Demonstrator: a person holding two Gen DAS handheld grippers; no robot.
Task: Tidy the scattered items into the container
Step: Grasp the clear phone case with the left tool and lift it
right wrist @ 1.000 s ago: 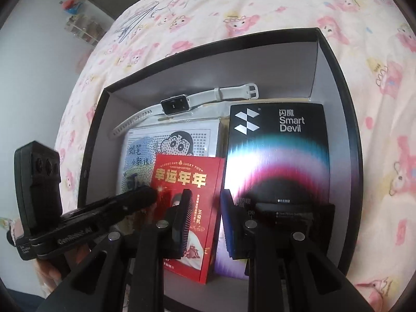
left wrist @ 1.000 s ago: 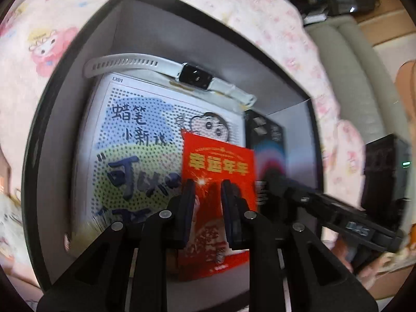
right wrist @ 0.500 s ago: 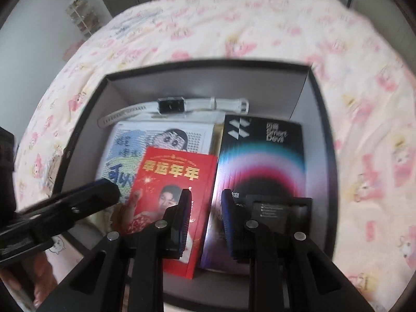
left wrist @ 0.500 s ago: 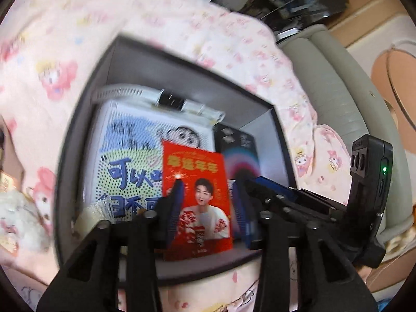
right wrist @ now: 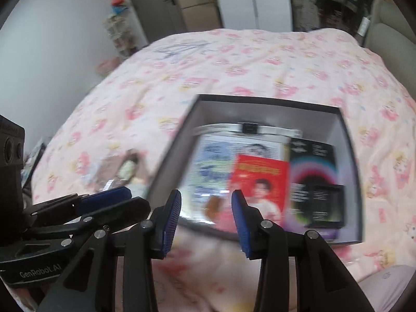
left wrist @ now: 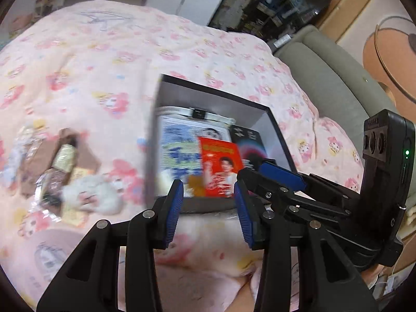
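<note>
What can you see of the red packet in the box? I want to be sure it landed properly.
The red packet is a flat, glossy-looking red rectangle with gold lettering across its top and a printed picture of a person below. It lies face up inside the dark box, overlapping the white cartoon-printed sheet on one side and meeting or overlapping the black box with rainbow rings on the other. Motion blur hides finer detail. Nothing grips it.

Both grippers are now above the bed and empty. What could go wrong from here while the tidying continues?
The two grippers, left and right, hang close together, right jaws opening, so they may collide. The snack packets and white plush toy lie overlapped beside the box, so one grab may drag another. The red envelope already covers things inside.
</note>
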